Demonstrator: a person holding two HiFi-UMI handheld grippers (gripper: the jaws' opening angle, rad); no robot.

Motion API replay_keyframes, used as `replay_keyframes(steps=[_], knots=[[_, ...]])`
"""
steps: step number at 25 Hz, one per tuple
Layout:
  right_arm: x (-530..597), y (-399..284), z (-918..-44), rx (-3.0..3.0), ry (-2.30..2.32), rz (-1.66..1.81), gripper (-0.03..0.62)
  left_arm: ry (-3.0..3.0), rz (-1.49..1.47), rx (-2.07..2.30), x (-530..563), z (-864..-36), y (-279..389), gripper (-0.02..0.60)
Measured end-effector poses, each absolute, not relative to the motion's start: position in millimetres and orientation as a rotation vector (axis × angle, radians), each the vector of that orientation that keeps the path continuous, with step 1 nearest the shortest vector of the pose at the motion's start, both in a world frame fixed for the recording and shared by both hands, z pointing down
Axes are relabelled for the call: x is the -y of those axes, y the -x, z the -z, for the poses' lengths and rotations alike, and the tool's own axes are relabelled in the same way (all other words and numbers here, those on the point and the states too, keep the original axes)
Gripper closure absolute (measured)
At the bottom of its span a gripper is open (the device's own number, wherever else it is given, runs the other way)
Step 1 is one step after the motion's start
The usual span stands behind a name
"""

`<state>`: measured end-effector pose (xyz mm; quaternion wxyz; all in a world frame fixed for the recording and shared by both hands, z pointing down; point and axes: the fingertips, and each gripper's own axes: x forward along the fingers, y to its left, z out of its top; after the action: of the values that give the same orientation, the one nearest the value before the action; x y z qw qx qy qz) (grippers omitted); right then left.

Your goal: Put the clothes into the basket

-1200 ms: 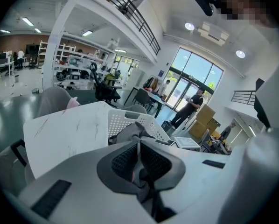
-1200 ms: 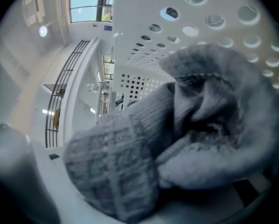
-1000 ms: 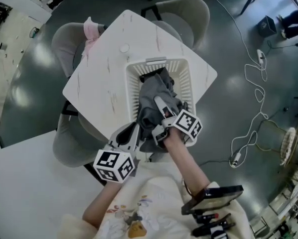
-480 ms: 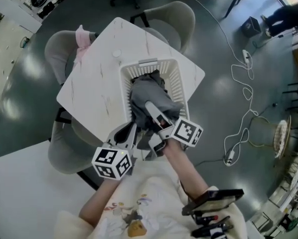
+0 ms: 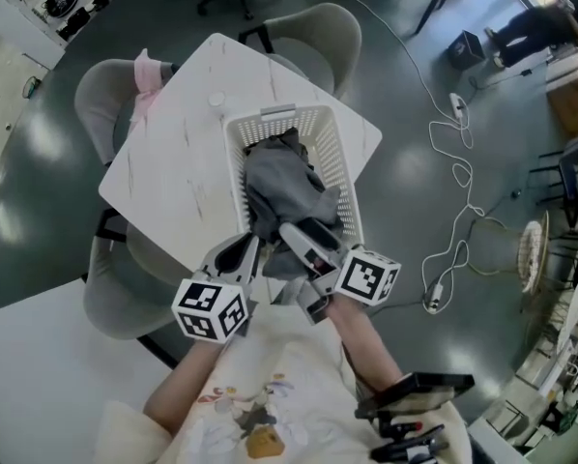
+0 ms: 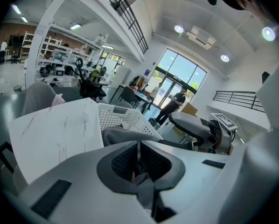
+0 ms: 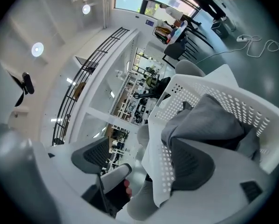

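While the left claw (image 6: 138,154) pinches the gray garment (image 5: 284,187) heaped in the white basket (image 5: 344,162) on the desk (image 5: 173,158), the right claw (image 7: 139,147) gapes apart across the basket's near wall.

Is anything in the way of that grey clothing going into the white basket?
Nothing visible blocks it. The grey garment already lies heaped inside the white basket, one end reaching the near rim. The right gripper is open there, its jaws astride the basket wall.
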<state>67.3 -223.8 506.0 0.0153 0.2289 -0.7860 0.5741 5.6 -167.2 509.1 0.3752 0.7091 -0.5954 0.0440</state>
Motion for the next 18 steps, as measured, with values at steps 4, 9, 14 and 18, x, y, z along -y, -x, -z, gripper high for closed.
replay_keyframes(steps=[4, 9, 14, 18], knots=[[203, -77, -487, 2.528, -0.671, -1.632, 0.192, -1.836, -0.111, 1.497, 156, -509, -10, 0.554], [177, -96, -503, 2.516, -0.685, -1.351, 0.192, -1.859, -0.11, 1.479, 143, -510, -14, 0.554], [150, -120, -522, 2.443, -0.759, -1.281, 0.192, -1.883, -0.132, 1.457, 127, -511, -21, 0.554], [133, -131, -538, 2.392, -0.83, -1.278, 0.192, -1.887, -0.148, 1.432, 111, -516, -28, 0.554]])
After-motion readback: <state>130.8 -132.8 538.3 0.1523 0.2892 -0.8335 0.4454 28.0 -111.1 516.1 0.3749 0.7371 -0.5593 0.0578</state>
